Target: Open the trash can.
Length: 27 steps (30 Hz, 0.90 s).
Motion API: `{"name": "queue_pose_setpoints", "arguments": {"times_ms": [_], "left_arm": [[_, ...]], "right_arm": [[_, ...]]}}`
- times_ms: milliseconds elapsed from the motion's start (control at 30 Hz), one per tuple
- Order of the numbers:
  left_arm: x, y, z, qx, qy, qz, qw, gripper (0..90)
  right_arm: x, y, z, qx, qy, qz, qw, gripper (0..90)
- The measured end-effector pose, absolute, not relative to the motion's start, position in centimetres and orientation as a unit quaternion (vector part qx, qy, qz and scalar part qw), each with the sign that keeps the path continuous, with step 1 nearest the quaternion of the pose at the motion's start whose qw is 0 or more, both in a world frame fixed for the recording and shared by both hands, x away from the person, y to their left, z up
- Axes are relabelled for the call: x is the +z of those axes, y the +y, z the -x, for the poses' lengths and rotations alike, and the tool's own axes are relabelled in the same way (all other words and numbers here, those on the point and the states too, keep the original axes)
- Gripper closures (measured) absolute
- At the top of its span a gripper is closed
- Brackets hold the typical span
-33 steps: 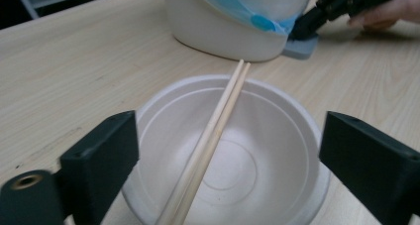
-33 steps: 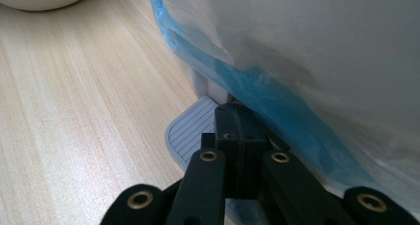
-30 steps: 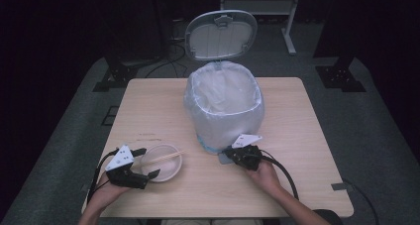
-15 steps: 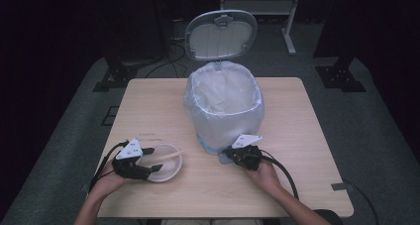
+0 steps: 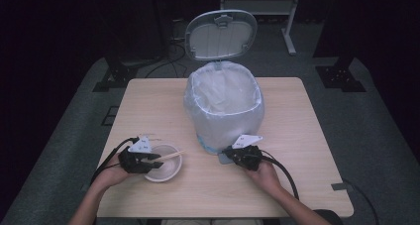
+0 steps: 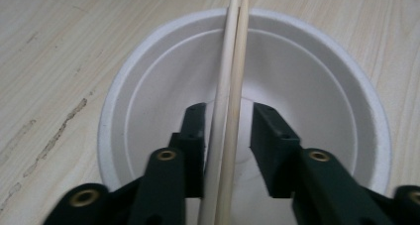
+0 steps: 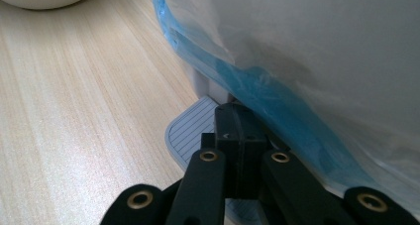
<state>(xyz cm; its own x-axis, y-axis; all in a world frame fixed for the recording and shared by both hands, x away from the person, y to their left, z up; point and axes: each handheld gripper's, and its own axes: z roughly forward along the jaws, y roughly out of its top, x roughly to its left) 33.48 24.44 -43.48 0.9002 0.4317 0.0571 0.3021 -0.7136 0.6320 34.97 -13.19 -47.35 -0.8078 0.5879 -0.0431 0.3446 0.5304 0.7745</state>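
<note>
A light wooden table (image 5: 148, 111) fills the middle of the frame, and its top shows fine grain. Around it lies a grey carpet floor (image 5: 376, 136). At the upper left stands a black stand foot (image 5: 116, 76), at the upper right another one (image 5: 341, 79). Dark cables (image 5: 171, 51) run on the floor near the top. A white metal frame (image 5: 289, 31) stands at the top right.

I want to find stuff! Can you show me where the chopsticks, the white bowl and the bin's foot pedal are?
chopsticks (image 6: 229, 86), left gripper view, on the middle of the two sticks.
white bowl (image 6: 317, 76), left gripper view, on its inner wall.
foot pedal (image 7: 190, 126), right gripper view, on its ribbed grey top.
</note>
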Motion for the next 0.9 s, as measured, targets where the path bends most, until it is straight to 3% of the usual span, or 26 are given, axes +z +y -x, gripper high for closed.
{"name": "queue_pose_setpoints", "arguments": {"times_ms": [133,567,900], "left_arm": [[-43.3,24.1,-33.7,0.091,0.200,-0.925,0.310,79.0],[-42.1,24.3,-33.8,0.086,0.203,-0.925,0.308,79.3],[-39.1,24.7,-33.5,0.083,0.203,-0.920,0.323,79.3]], "right_arm": [[-47.4,-13.2,-35.0,0.401,0.862,-0.269,0.152,90.0],[-47.4,-13.2,-35.0,0.404,0.862,-0.267,0.151,90.0],[-47.4,-13.2,-34.9,0.403,0.861,-0.268,0.153,90.0]]}}
